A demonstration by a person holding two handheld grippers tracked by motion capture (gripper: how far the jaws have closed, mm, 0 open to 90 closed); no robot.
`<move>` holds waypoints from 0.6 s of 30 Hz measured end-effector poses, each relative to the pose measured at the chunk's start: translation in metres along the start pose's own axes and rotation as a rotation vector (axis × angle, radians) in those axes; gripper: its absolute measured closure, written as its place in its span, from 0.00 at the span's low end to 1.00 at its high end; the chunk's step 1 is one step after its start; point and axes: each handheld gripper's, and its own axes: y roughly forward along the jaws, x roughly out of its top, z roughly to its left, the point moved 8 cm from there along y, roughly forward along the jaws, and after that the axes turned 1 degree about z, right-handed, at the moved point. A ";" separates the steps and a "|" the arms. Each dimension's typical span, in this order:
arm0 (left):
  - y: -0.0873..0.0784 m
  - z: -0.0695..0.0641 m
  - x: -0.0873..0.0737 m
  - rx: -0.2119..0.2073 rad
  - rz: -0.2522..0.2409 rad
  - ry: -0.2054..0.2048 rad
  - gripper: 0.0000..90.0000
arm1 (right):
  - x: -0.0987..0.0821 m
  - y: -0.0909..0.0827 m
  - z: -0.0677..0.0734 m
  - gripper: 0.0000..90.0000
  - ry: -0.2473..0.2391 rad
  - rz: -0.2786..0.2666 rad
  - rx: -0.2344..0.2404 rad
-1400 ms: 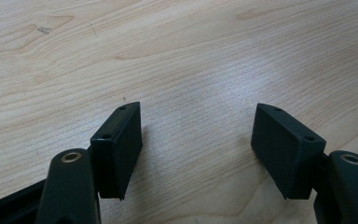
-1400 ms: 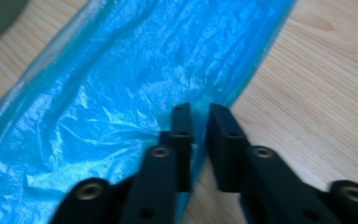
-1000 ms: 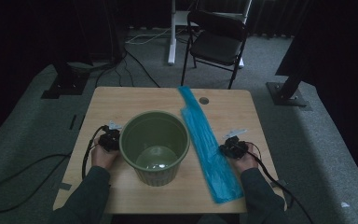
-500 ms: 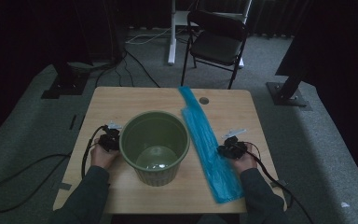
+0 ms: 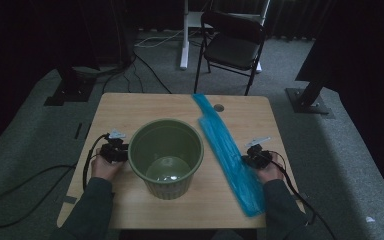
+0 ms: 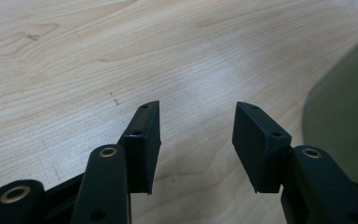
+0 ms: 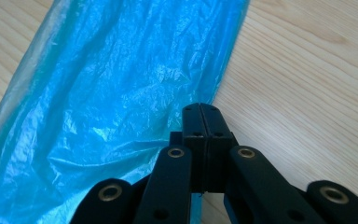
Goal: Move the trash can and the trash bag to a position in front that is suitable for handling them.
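Counter of pale wood carries everything, and both grippers rest low on it, one at each side. Largest on it is the green bin, standing upright with its mouth open, just to the right of the left gripper; in the left gripper view its curved wall fills the edge beyond the right-hand jaw. That gripper's jaws are spread wide with only bare wood between them, so it looks parked beside the bin, perhaps ready to steady it.

Next in size is the blue plastic bag, a long flattened strip lying on the counter between the bin and the right gripper. It spreads ahead of and to the left of the right jaws, crinkled and thin. Those jaws are pressed together right at the bag's edge; whether a bit of film is caught between them I cannot tell. My guess is that the bag is meant to line the bin, which would explain why it lies flat beside it.

No brand, label or writing can be read on anything.
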 end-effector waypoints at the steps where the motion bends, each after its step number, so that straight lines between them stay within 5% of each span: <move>1: -0.003 -0.001 0.000 -0.005 -0.007 0.003 0.57 | -0.001 -0.001 -0.002 1.00 0.004 0.001 -0.003; 10: -0.020 -0.011 -0.007 -0.039 -0.012 0.027 0.57 | -0.005 -0.006 -0.011 1.00 0.021 -0.003 -0.030; 18: -0.045 -0.017 -0.023 -0.071 -0.023 0.030 0.57 | 0.014 -0.022 0.010 0.77 -0.010 -0.095 -0.006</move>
